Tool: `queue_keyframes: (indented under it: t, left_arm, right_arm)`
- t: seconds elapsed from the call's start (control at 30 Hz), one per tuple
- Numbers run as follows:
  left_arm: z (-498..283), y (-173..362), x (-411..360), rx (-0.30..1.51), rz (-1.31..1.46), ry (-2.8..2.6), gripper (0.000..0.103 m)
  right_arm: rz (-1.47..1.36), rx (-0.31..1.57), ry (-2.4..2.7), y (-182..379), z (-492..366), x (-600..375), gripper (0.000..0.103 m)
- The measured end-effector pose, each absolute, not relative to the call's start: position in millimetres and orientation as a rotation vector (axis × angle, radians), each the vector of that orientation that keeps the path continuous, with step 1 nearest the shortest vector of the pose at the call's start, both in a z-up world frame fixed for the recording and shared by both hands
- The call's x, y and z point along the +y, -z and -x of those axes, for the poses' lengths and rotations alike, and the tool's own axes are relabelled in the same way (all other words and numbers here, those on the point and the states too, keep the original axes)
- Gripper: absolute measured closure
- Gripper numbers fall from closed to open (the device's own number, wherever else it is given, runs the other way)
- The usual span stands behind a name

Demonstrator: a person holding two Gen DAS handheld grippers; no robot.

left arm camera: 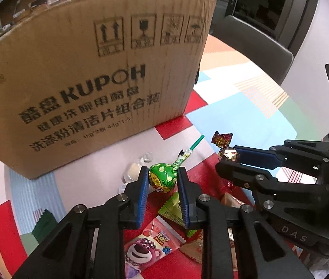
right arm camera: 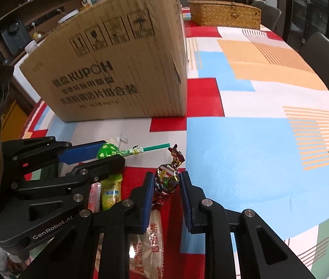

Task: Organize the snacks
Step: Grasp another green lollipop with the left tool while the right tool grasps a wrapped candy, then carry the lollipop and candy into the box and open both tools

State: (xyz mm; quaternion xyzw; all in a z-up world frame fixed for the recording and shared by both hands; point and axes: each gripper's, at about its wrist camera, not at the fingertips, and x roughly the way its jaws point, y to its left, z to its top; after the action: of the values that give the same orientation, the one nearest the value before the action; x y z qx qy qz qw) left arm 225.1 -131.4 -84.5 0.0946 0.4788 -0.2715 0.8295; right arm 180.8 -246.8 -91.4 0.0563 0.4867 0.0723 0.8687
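My left gripper (left arm camera: 162, 176) is shut on a green lollipop (left arm camera: 162, 177) with a green stick; it also shows in the right wrist view (right arm camera: 108, 150). My right gripper (right arm camera: 165, 181) is shut on a foil-wrapped candy (right arm camera: 167, 179) with twisted ends, also seen in the left wrist view (left arm camera: 228, 154). Both hold their snacks just above the patterned tablecloth (right arm camera: 245, 151). A brown KUPOH cardboard box (left arm camera: 83, 81) stands right behind them, and in the right wrist view (right arm camera: 122, 69). Loose snack packets lie under the grippers: a pink Toy Story packet (left arm camera: 148, 248), a green packet (left arm camera: 171, 209), a biscuit packet (right arm camera: 150, 239).
A clear-wrapped candy (left arm camera: 139, 165) lies by the box. A woven basket (right arm camera: 225, 14) stands at the far end of the table. Dark chairs (right arm camera: 327, 55) stand along the right edge. A yellow-green packet (right arm camera: 111, 193) lies below the left gripper.
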Motion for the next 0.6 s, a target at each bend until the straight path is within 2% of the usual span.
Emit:
queue_keyframes:
  t: [0.6]
  left_arm:
    - [-207.9, 25.8, -103.4, 0.841, -0.123, 0.53, 0.078]
  right_arm:
    - [-0.098, 0.866, -0.169, 33.5, -166.6, -238.8, 0.079]
